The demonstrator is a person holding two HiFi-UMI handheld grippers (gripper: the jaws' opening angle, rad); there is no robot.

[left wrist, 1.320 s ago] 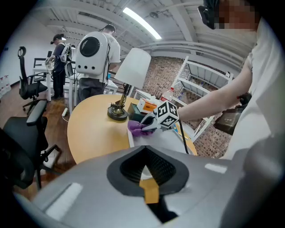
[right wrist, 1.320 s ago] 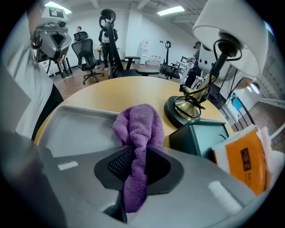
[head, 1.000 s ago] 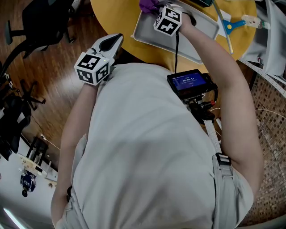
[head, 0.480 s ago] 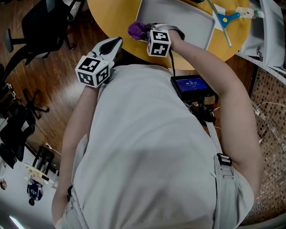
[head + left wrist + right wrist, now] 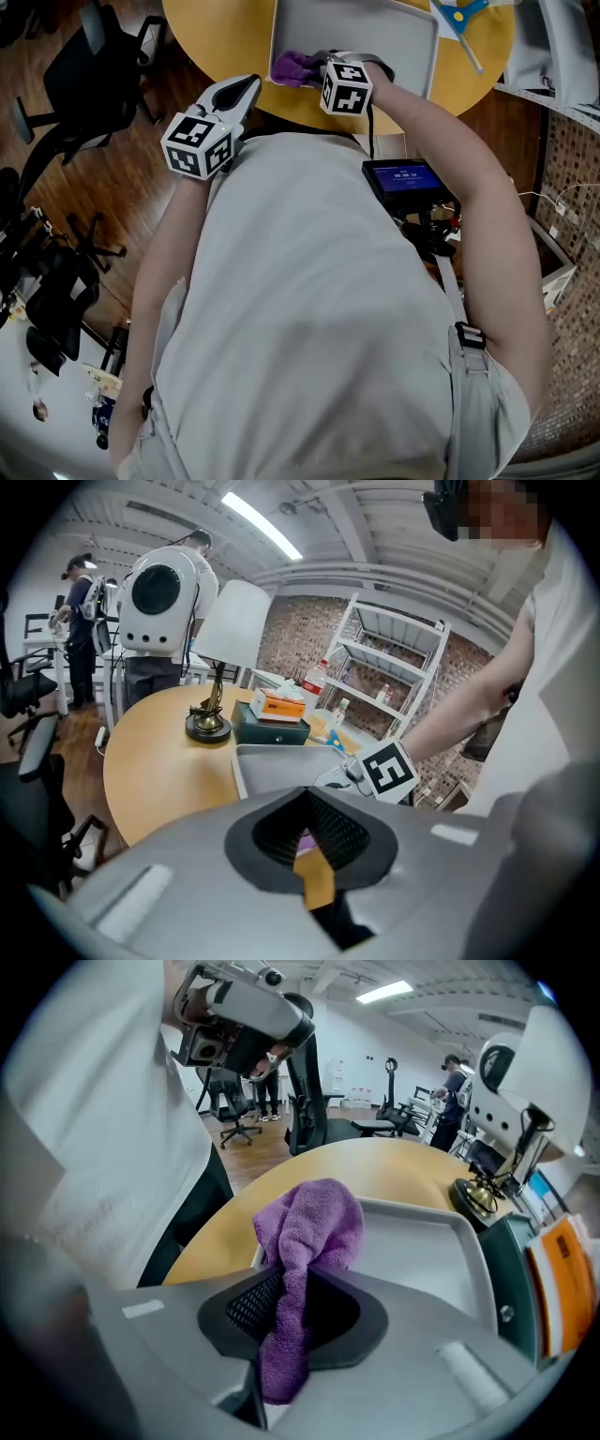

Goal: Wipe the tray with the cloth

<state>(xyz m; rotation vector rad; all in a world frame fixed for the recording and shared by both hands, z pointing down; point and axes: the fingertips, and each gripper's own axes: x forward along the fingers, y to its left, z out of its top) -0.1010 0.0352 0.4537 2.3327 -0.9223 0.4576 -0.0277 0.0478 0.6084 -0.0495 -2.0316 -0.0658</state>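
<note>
A grey tray lies on a round yellow table. My right gripper is shut on a purple cloth at the tray's near left corner. In the right gripper view the cloth bunches upward from between the pads of that gripper, above the tray's rim. My left gripper hovers off the table's near edge, left of the tray, jaws together with nothing in them. In its own view the left gripper faces the tray.
At the table's far side stand a brass lamp and a dark box with an orange pack on it. A blue-handled tool lies right of the tray. Office chairs stand on the wooden floor at left. A wire shelf is behind.
My right gripper has drawn the purple cloth from farther in on the tray back to its near left corner. The left gripper has stayed where it was.
</note>
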